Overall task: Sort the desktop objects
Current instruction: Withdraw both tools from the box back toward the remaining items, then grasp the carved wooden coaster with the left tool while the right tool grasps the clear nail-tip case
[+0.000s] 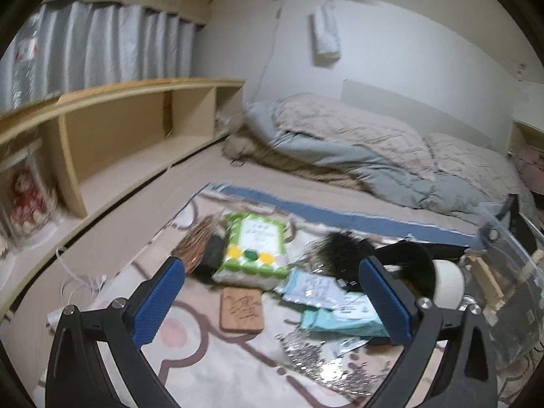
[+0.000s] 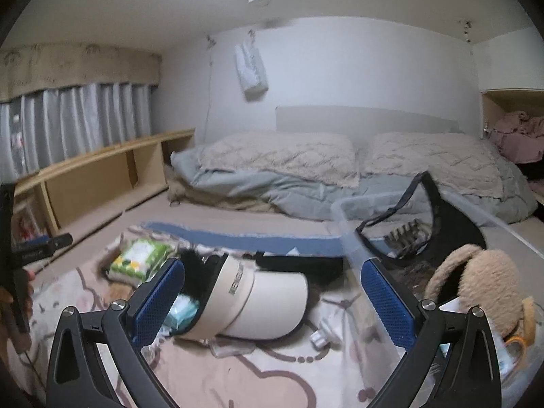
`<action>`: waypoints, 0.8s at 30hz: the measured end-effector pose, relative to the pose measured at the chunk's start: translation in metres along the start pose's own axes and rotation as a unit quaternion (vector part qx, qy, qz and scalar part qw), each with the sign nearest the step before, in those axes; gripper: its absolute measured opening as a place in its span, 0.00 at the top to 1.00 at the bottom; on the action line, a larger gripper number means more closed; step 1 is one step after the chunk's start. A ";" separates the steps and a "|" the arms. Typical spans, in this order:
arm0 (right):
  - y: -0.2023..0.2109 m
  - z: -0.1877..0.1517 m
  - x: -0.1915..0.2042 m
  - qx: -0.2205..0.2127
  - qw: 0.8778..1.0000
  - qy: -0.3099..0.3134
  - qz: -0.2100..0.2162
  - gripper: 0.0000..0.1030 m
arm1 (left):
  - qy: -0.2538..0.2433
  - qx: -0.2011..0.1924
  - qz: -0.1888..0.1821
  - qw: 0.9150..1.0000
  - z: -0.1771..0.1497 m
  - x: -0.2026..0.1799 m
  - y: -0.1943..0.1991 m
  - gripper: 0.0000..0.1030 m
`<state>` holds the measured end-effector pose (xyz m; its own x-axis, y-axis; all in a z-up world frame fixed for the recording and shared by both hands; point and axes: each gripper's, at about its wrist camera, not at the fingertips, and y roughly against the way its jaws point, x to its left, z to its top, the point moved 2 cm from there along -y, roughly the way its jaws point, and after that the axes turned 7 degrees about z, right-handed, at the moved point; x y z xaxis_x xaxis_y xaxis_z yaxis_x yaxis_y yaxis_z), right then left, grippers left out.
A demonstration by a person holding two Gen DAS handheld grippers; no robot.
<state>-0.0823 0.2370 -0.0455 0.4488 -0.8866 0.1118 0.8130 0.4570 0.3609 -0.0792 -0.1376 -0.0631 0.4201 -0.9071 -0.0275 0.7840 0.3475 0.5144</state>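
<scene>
We worked over a bed with a pink patterned blanket spread across its near part; rumpled grey and beige bedding lay at the head, a wooden shelf ran along the left edge under grey curtains. Our left tool hovered spread wide, pinching nothing, above a green tissue pack, a cork coaster and teal packets; their print was too blurred to read. Our right tool was likewise spread and empty, over a beige visor whose band lettering we could not read. A clear plastic bin sat at the blanket's right edge, holding a plush toy.
</scene>
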 end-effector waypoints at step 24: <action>-0.146 -0.128 0.026 0.260 0.965 0.000 0.034 0.00 | 0.042 0.158 0.086 0.983 -0.074 0.061 -0.119 0.00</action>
<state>-0.1416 0.1567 -0.2136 0.4941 -0.8561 0.1515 0.4856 0.4163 0.7687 -0.1126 -0.2170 -0.1894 0.5807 -0.8139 0.0201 0.5226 0.3916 0.7573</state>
